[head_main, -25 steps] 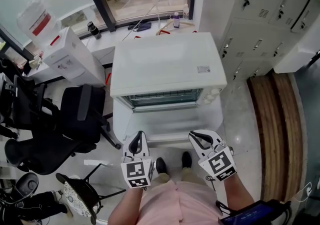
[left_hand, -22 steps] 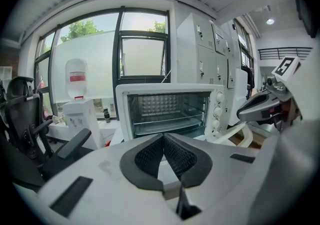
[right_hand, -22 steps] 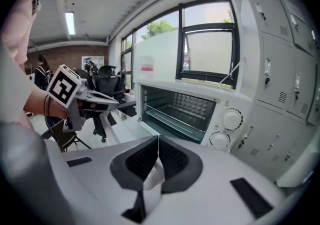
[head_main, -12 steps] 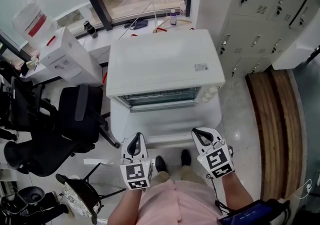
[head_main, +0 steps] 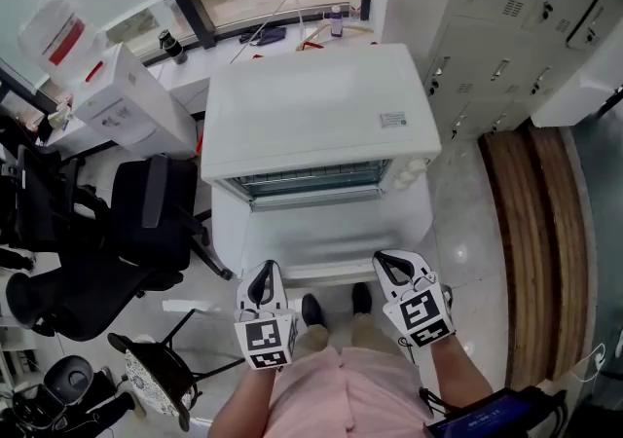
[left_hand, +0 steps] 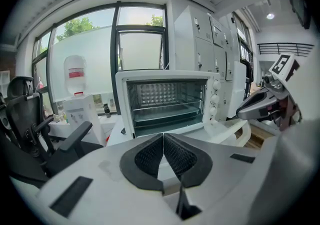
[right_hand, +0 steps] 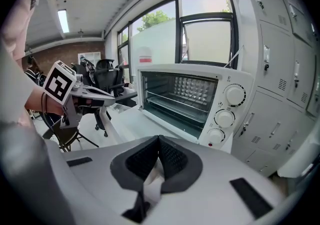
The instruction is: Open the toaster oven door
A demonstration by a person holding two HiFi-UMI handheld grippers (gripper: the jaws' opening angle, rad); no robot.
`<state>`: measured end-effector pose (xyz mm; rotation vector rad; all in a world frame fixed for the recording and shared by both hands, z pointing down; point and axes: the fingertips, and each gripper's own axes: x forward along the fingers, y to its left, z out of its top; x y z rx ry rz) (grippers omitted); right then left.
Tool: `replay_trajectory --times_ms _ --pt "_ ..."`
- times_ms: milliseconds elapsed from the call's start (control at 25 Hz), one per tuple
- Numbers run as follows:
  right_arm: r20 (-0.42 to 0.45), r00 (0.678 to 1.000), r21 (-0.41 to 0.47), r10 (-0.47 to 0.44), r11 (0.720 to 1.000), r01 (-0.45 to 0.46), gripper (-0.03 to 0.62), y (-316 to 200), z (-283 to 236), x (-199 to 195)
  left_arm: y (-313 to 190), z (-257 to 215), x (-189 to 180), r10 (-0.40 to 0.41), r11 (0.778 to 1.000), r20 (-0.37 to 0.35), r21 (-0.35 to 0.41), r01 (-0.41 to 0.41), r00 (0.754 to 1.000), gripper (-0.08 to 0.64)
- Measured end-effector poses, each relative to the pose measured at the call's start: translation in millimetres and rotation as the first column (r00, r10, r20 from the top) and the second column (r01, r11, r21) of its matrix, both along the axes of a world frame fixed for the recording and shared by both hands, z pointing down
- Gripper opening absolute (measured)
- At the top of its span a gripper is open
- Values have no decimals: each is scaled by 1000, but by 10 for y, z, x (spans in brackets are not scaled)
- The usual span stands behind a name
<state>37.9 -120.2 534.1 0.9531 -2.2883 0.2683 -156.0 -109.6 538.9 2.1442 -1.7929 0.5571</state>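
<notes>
Left tool and right tool are both pinched shut on nothing, hanging just in front of the toaster oven and short of the front lip of its door. Over the last second neither has really shifted. The door lies folded flat out from the oven's mouth with the rack exposed, so I judge the opening done.

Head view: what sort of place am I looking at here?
Most likely an office or lab workroom rather than a home kitchen: black office chairs on the left, grey metal lockers on the right, and a water dispenser beside the white toaster oven.
</notes>
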Motion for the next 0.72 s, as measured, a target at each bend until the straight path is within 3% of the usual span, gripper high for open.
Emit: replay_trajectory --times_ms 720 --pt "-39 999 -84 -2 996 -1 0 186 522 48 208 515 67 30 993 -1 -111 -30 1000 14"
